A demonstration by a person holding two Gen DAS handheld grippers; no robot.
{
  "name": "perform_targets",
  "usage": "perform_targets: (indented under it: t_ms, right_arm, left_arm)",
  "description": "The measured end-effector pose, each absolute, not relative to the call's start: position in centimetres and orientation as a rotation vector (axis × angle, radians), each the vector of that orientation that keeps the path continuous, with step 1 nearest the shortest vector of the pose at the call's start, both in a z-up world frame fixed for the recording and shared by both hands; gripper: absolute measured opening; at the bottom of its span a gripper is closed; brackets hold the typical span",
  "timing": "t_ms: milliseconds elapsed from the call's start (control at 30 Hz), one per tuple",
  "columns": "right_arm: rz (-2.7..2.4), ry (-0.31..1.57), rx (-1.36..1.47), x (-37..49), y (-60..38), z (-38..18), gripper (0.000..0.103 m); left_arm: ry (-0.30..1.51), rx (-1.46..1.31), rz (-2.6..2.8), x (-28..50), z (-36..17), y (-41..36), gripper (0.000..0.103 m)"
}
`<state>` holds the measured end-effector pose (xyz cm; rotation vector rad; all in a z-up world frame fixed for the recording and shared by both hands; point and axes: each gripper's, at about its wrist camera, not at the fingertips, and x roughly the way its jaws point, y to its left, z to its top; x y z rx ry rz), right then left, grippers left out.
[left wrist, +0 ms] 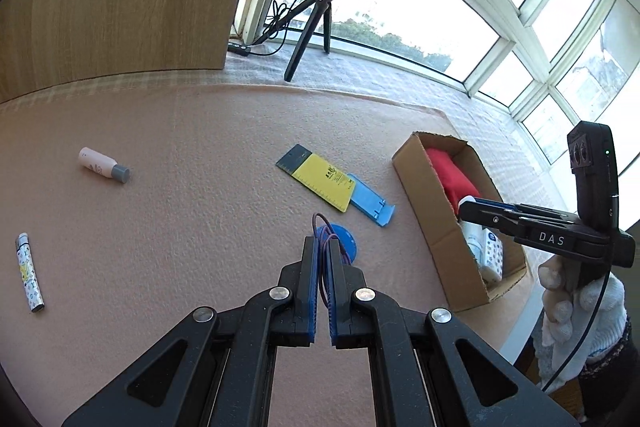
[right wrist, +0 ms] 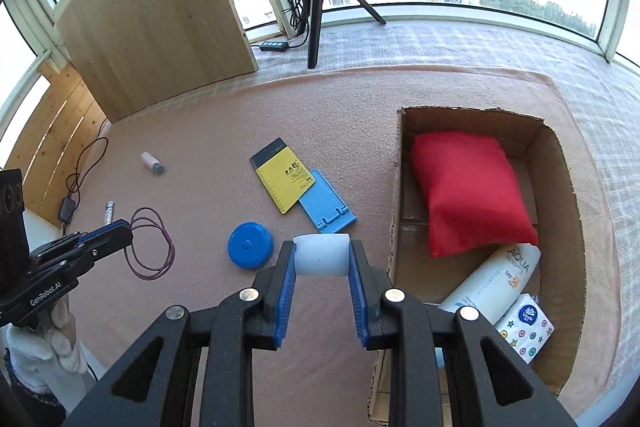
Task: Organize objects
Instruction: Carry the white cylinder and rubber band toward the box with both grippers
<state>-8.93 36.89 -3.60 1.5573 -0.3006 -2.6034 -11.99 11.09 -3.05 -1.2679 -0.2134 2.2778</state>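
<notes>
My left gripper (left wrist: pixel 322 243) is shut on a thin purple cord loop (left wrist: pixel 320 223); in the right wrist view the purple cord loop (right wrist: pixel 150 245) hangs from the left gripper (right wrist: pixel 124 229) above the pink mat. My right gripper (right wrist: pixel 322 251) is shut on a white translucent cylinder (right wrist: pixel 320 261), just left of the cardboard box (right wrist: pixel 394 187). In the left wrist view the right gripper (left wrist: pixel 466 209) hovers over the cardboard box (left wrist: pixel 436 243). A blue round lid (right wrist: pixel 250 245) lies on the mat between the two grippers.
The box holds a red pouch (right wrist: pixel 468 191), a white sunscreen bottle (right wrist: pixel 492 277) and a tissue pack (right wrist: pixel 526 331). On the mat lie a yellow notepad (left wrist: pixel 324 183), a blue phone stand (left wrist: pixel 370 205), a small pink bottle (left wrist: pixel 102 165) and a patterned lighter (left wrist: pixel 28 273). A ring-light tripod (right wrist: pixel 316 11) and a wooden board (right wrist: pixel 156 15) stand behind.
</notes>
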Motion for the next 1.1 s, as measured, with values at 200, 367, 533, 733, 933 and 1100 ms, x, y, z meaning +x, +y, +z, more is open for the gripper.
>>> perform_targets:
  t_ms: [200,367,533,733,933,1100]
  right_arm:
    - [-2.710,-0.370,1.571,-6.6,42.7,-2.9,0.023]
    - [-2.765,-0.401,1.588,-5.2,46.2,-3.0,0.023]
    - [-2.774,-0.424,1.603,-4.2,48.2,-3.3,0.023]
    - [-2.781,-0.448,1.603,-4.2,49.6,-3.6,0.023]
    - [-2.794,-0.427,1.584,-5.0,50.3,-3.4,0.023]
    - [-2.800,-0.427,1.564,-6.1,50.6,-3.1,0.025]
  left_arm:
    - [-0.170,-1.206,2.204,-12.1,-1.6,17.0,0.003]
    - [-0.123,-1.171,2.143,-11.9,-1.1,22.3,0.003]
    - [-0.089,-1.159,2.096,-11.9,-1.4,27.0,0.003]
    - [-0.048,-1.173,2.054,-12.1,-2.4,31.4,0.003]
    - [-0.023,-1.186,2.041,-12.2,-3.2,33.6,0.003]
    - [-0.017,-1.189,2.018,-12.2,-3.3,34.7,0.004]
